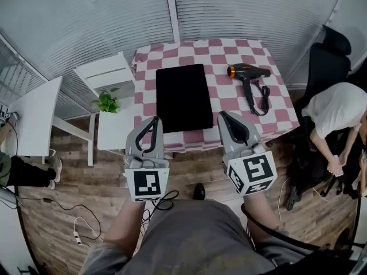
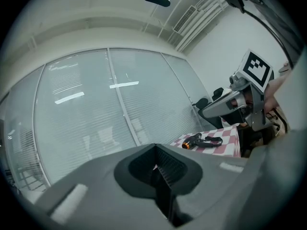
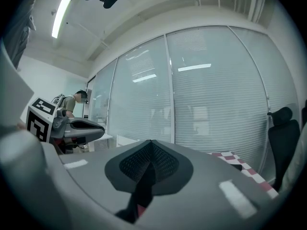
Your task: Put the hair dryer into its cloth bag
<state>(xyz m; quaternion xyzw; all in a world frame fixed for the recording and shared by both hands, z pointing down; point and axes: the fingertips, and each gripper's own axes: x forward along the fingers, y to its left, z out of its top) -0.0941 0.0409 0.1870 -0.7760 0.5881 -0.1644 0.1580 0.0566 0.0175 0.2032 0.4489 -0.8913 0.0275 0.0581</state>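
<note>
— How are the two grippers held?
— Side by side and well apart, both pointing forward and roughly level. The left gripper [image 1: 154, 120] is on the left and the right gripper [image 1: 222, 115] on the right.
— And the jaws?
— The right's are pressed together with nothing between them. The left's look closed and empty too, with the tips meeting, though the dark slit behind them leaves slight doubt.
— Arms?
— The left forearm [image 1: 125, 225] and right forearm [image 1: 261, 213] are bare, each reaching out behind its gripper.
</note>
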